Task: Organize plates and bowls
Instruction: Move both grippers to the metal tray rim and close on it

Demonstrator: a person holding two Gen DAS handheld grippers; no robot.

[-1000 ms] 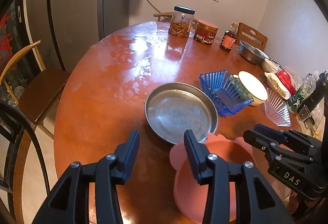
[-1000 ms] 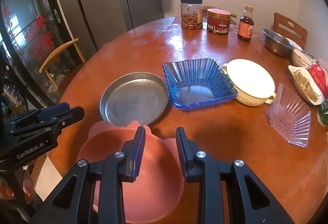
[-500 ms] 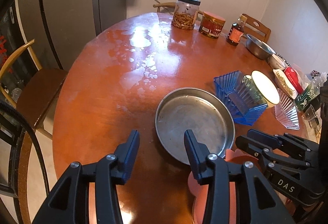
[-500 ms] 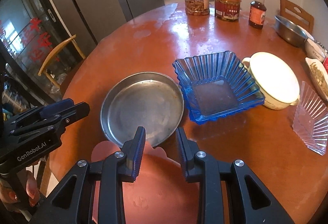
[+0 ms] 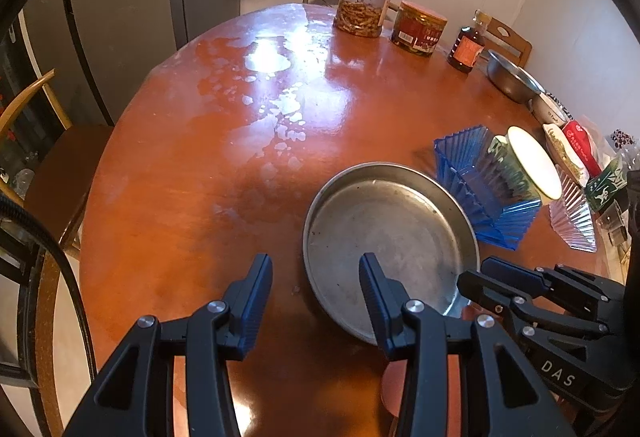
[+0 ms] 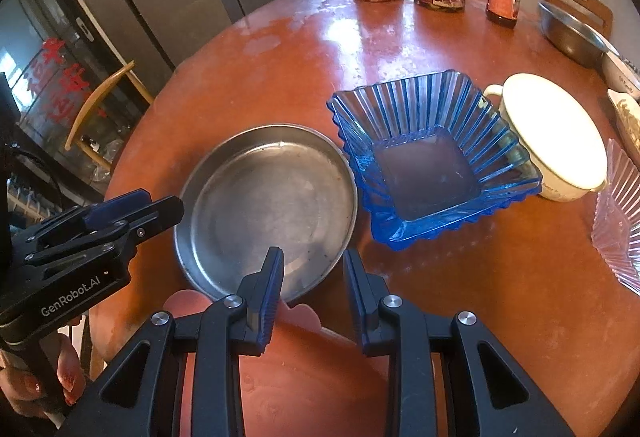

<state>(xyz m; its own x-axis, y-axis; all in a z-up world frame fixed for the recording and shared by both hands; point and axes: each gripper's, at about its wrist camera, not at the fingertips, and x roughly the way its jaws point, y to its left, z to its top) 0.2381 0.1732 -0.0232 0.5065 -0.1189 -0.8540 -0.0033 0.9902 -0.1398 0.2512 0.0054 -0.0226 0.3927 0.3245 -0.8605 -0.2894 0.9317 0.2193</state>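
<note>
A round metal plate [image 5: 390, 237] lies on the brown round table [image 5: 208, 165]; it also shows in the right wrist view [image 6: 268, 209]. A blue ribbed glass bowl [image 6: 432, 157] sits right of it, also seen in the left wrist view [image 5: 484, 193]. A pink plate [image 6: 304, 381] lies at the near edge under my right gripper [image 6: 314, 269], which is open and empty above the metal plate's near rim. My left gripper [image 5: 316, 277] is open and empty at the metal plate's left rim. A cream lidded bowl [image 6: 556, 141] and a clear pink glass dish [image 6: 620, 221] stand further right.
Two jars [image 5: 366, 9] [image 5: 418, 29], a sauce bottle [image 5: 466, 49] and a steel bowl [image 5: 512, 81] stand at the table's far side. Packets and small dishes [image 5: 576, 153] crowd the right edge. A wooden chair [image 5: 48, 157] stands at the left.
Both grippers moved forward over the table toward the metal plate. The pink plate slid back under the grippers in view. Both stayed open.
</note>
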